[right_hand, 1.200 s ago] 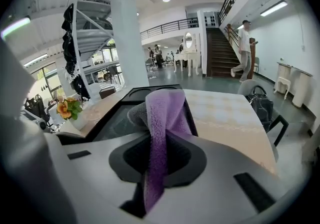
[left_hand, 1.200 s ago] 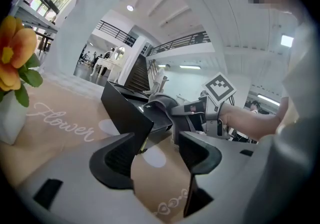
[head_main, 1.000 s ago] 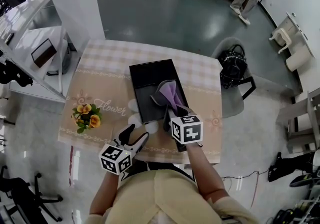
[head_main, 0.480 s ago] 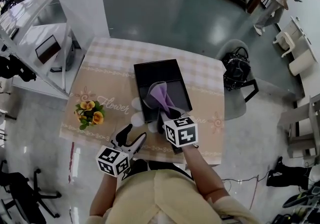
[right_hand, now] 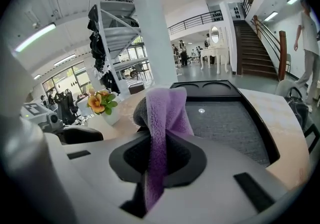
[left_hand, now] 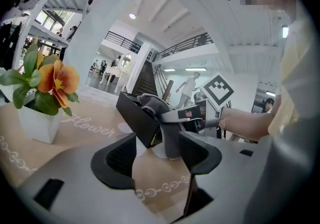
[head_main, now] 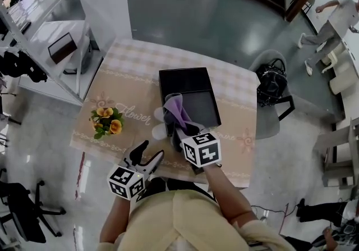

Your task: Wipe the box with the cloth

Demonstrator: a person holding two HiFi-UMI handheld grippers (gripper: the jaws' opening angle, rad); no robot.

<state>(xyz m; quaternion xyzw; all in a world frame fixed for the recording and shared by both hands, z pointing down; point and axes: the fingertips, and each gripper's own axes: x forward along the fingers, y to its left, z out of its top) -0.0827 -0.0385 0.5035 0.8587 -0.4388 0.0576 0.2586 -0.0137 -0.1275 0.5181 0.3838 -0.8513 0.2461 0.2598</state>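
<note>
**Head view.** The black box [head_main: 193, 91] lies open on the tabletop [head_main: 235, 132], its grey-lined inside facing up. The purple-and-grey cloth [head_main: 175, 110] sits at the near left part of the box, bunched against its left wall. Your right tool [head_main: 182, 131] reaches to the near edge of the box, directly at the cloth. Your left tool [head_main: 143, 153] is held at the near edge of the tabletop, to the left of the box and apart from it. A flower pot [head_main: 107, 122] stands on the left side of the tabletop. A chair [head_main: 268, 110] carrying a black bag [head_main: 271, 81] stands beside the tabletop on the right.

**Left gripper view.** The jaws of the left tool stand wide apart. Nothing is held between them; only the patterned tabletop shows in the gap. Beyond the jaws, one corner of the box points toward the camera, with the right tool at that corner. The flower pot is at the far left.

**Right gripper view.** The jaws of the right tool are closed on the cloth. The free end of the cloth rises above the jaws in a folded bunch. The box's lined floor lies beyond and to the right.
</note>
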